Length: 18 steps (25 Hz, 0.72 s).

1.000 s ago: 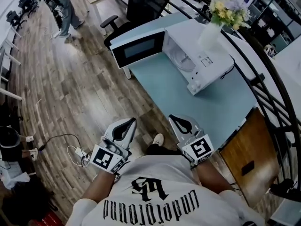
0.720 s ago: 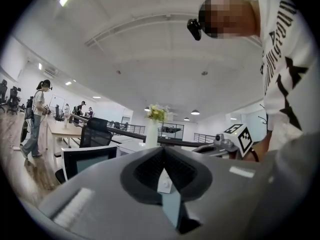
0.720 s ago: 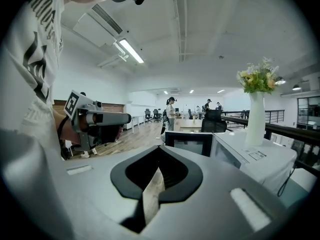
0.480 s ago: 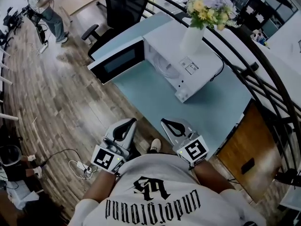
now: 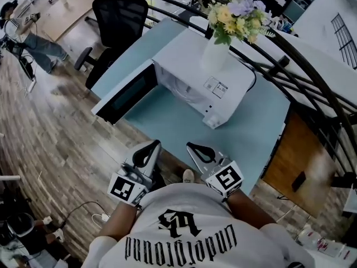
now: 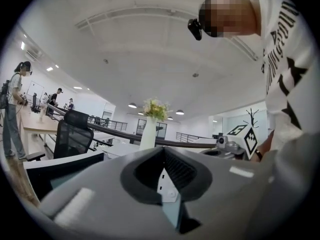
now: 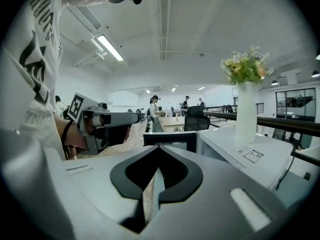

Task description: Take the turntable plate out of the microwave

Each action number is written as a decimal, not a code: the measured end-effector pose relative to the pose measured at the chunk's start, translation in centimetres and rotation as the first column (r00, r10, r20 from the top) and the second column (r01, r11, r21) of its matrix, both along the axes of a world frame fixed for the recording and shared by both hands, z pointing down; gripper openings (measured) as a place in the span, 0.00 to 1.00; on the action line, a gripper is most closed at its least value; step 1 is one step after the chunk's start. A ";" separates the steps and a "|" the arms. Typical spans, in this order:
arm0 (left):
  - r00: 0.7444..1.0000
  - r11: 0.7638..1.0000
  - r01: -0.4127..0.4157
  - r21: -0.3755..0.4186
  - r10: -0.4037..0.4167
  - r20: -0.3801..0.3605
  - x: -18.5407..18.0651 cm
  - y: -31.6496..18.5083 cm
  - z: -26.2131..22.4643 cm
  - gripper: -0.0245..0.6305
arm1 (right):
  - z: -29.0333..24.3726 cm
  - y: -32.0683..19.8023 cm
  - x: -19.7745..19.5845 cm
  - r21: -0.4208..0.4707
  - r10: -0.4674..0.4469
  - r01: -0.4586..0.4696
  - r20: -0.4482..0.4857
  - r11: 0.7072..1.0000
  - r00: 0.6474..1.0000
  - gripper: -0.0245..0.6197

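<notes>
A white microwave (image 5: 195,66) stands on the light-blue table (image 5: 251,127) with its door (image 5: 125,96) swung open to the left. From here the cavity shows only as a pale opening, and I cannot make out the turntable plate. My left gripper (image 5: 152,145) and right gripper (image 5: 192,147) are held side by side in front of my chest, short of the table's near edge. Both are shut with nothing in them. In the right gripper view the microwave (image 7: 235,144) and its door (image 7: 170,140) lie ahead of the shut right gripper (image 7: 157,151).
A white vase of flowers (image 5: 217,49) stands on top of the microwave. A black office chair (image 5: 114,15) is beyond the table's far left end. A curved dark railing (image 5: 301,60) runs behind the table. A wooden cabinet (image 5: 293,161) is at the right. A person (image 5: 28,35) stands far left on the wood floor.
The microwave and table have drawn nearer and slid left in the head view as I walk toward them. Both grippers stay shut and side by side.
</notes>
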<state>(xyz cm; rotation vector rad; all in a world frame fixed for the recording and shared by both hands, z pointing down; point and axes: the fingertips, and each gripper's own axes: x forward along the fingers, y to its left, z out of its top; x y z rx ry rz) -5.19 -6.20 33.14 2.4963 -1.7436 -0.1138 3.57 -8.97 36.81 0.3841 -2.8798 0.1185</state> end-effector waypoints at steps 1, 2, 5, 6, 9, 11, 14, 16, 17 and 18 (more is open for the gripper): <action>1.000 1.000 -0.015 -0.003 0.015 -0.003 -0.7 -0.5 0.0 0.11 | -0.1 -0.3 -0.7 -0.003 0.015 -0.015 -0.003 1.000 1.000 0.04; 0.999 0.999 -0.032 -0.007 0.032 -0.005 -1.4 -1.0 0.0 0.11 | -0.1 -0.6 -1.3 -0.006 0.031 -0.031 -0.004 1.000 1.000 0.04; 0.997 0.997 -0.079 -0.008 0.079 -0.015 -3.7 -2.1 -0.2 0.11 | 0.0 -1.2 -3.3 -0.012 0.077 -0.077 -0.014 0.997 0.997 0.04; 0.996 0.996 -0.090 -0.006 0.090 -0.019 -4.5 -2.5 -0.4 0.11 | -0.1 -1.4 -4.0 -0.010 0.091 -0.091 -0.017 0.996 0.996 0.04; 0.992 0.992 -0.125 -0.002 0.125 -0.022 -6.8 -3.3 -0.6 0.11 | -0.3 -2.0 -5.8 -0.008 0.136 -0.136 -0.024 0.991 0.990 0.04; 0.987 0.988 -0.157 -0.002 0.157 -0.020 -8.0 -3.6 -0.6 0.11 | -0.5 -2.3 -6.9 -0.003 0.168 -0.168 -0.026 0.986 0.985 0.04; 0.980 0.980 -0.199 -0.008 0.199 -0.032 -9.7 -3.9 -0.4 0.11 | -0.6 -2.6 -8.5 0.004 0.216 -0.216 -0.032 0.976 0.976 0.04; 0.973 0.974 -0.228 -0.012 0.228 -0.037 -10.7 -4.0 -0.3 0.11 | -0.7 -2.8 -9.6 0.010 0.241 -0.241 -0.030 0.970 0.970 0.04; 0.968 0.969 -0.248 -0.013 0.247 -0.035 -11.1 -3.9 -0.2 0.11 | -0.8 -2.8 -10.1 0.015 0.253 -0.253 -0.029 0.967 0.967 0.04; 0.962 0.963 -0.270 -0.012 0.270 -0.031 -11.5 -3.8 -0.3 0.11 | -0.9 -2.9 -10.6 0.020 0.265 -0.265 -0.026 0.964 0.964 0.04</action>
